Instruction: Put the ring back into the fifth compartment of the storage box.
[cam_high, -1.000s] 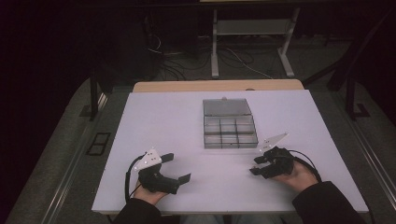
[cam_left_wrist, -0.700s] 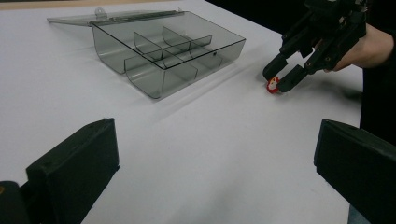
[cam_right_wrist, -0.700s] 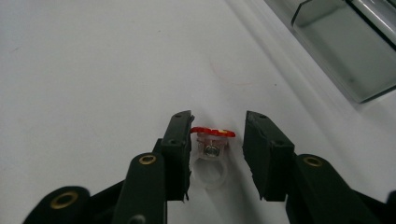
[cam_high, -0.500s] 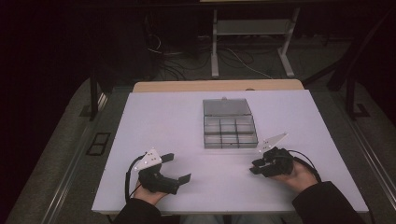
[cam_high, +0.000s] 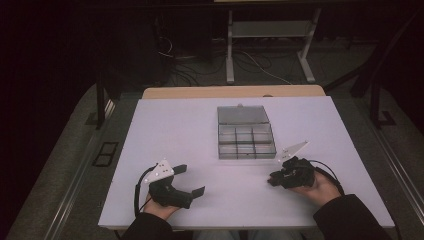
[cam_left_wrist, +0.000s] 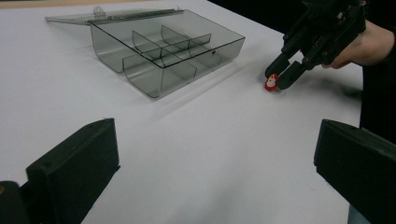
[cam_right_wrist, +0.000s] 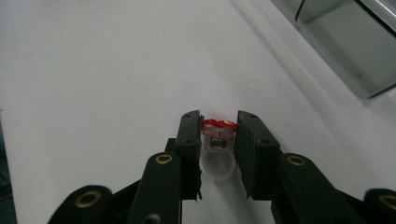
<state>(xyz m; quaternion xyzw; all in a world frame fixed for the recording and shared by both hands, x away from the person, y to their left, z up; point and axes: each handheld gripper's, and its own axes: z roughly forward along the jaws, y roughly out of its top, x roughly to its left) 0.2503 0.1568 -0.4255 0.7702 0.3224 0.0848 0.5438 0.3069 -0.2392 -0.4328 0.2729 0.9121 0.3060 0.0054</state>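
The step in hand looks like the pick-up of a small toy ring with a clear plastic band and a red flower-like top (cam_right_wrist: 218, 135). In the right gripper view it sits low in the middle of the frame, squeezed between the two black jaws of the right gripper (cam_right_wrist: 218, 140), which have just been closing and now press on the band from both sides. In the left gripper view the same ring (cam_left_wrist: 271, 83) shows as a red speck at the upper right, at the jaw tips and down on the white table (cam_left_wrist: 210, 154), so I judge the lift not yet begun.

The left gripper (cam_high: 185, 181), at the lower left of the high view, holds nothing; its jaws stand wide apart over bare table.

The smoky-grey clear plastic organiser box with inner dividers (cam_high: 246, 141) lies in the middle of the high view, lid folded back toward the top of the frame, just up and left of the right gripper (cam_high: 274, 178). The next move probably calls for raising the ring cleanly and carrying it over one compartment without loosening the grip, since the band is small and smooth.

In the high view the ring is too small and dark to make out. Which compartment is meant cannot be told, and the compartments look empty though the tinted walls blur this
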